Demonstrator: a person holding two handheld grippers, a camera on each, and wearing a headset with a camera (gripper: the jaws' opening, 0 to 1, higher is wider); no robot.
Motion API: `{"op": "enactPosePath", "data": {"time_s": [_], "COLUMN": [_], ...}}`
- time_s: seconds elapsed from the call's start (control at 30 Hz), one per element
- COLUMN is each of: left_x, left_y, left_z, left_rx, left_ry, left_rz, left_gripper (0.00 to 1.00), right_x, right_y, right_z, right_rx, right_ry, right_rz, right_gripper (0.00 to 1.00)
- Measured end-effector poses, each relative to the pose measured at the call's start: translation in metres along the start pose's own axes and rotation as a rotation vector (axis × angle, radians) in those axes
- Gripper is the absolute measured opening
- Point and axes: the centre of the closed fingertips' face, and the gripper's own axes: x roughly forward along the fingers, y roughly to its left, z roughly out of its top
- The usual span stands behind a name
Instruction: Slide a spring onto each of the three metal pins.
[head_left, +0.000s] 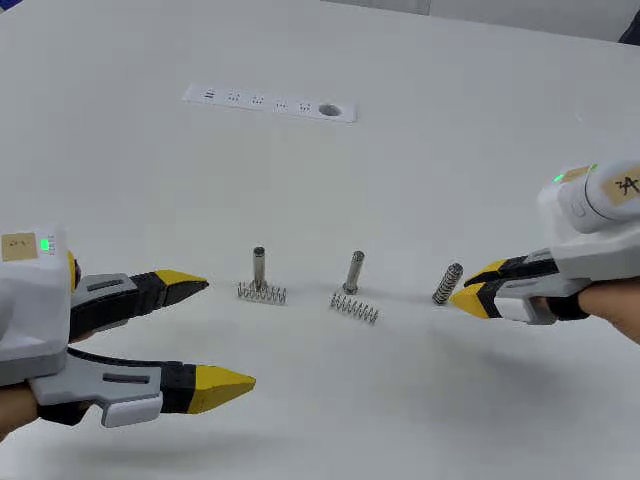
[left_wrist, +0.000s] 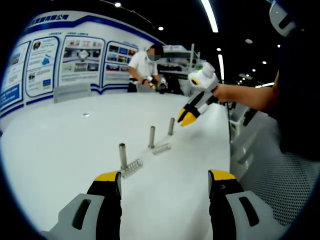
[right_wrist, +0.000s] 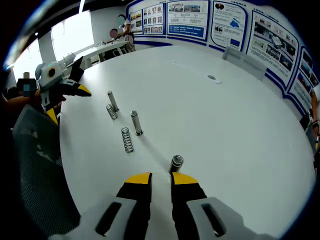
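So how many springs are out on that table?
3. In the head view, one spring lies by the left pin, a second spring lies before the middle pin, and a third spring sits on the right pin, near the right gripper. None seems hidden.

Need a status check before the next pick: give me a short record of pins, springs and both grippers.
pins: left pin, middle pin, right pin, all standing on the table
done: fitted spring on right pin
bare: left pin, middle pin
loose: left spring lying at left pin's base; middle spring lying in front of middle pin
left gripper: open, empty
right gripper: jaws nearly together, empty, beside right pin
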Motion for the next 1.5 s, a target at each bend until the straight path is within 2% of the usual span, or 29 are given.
{"op": "enactPosePath", "data": {"time_s": [0.3, 0.57, 0.83, 1.0, 1.5], "left_x": [-0.002, -0.004, -0.006, -0.006, -0.007], "left_y": [-0.002, -0.001, -0.001, -0.001, 0.000], "left_z": [-0.001, 0.003, 0.001, 0.003, 0.001], "left_rx": [0.003, 0.009, 0.007, 0.009, 0.005], "left_ry": [-0.002, -0.008, 0.002, 0.002, 0.017], "left_rz": [-0.004, 0.003, 0.008, 0.014, 0.024], "left_gripper": [0.72, 0.72, 0.72, 0.72, 0.71], "right_x": [0.010, 0.027, 0.047, 0.058, 0.072], "right_y": [0.026, 0.046, 0.055, 0.057, 0.056], "right_z": [0.006, 0.018, 0.023, 0.023, 0.016], "right_rx": [-0.039, -0.104, -0.152, -0.174, -0.208], "right_ry": [0.006, 0.018, 0.036, 0.050, 0.083], "right_rz": [0.049, 0.107, 0.148, 0.161, 0.175], "right_gripper": [0.16, 0.16, 0.16, 0.15, 0.14]}}
